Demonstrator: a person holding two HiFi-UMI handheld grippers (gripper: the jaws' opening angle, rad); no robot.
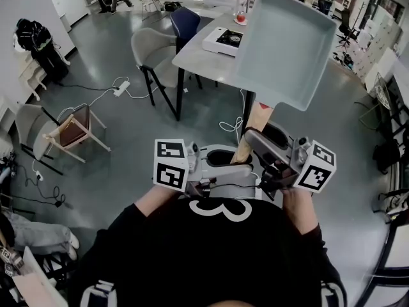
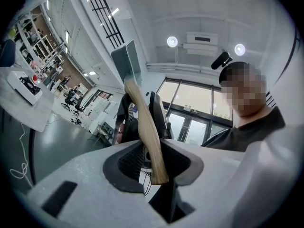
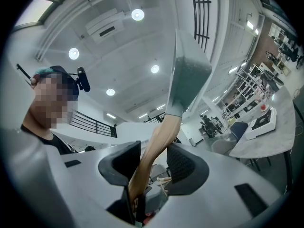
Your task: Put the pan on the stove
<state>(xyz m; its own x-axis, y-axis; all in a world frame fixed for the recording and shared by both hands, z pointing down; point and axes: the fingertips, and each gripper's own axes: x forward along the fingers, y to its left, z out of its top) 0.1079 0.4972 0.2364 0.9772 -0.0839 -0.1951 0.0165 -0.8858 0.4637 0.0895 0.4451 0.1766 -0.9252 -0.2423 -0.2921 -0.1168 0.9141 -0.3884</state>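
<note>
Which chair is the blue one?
The blue chair stands by the table's far side, beyond the grey chair. The wooden chair, out on the floor, has a brown seat.

Open floor (image 1: 128, 120) ahead, crossed by a cable with a power strip (image 1: 121, 87). Along the left side of the table (image 1: 198, 59), a grey chair (image 1: 150, 50) and a blue chair (image 1: 184, 23), barring that side. Bare tabletop around the stove (image 1: 223, 40); red object (image 1: 241, 18) just behind. Raised pan (image 1: 284, 47) covering the right part.
</note>
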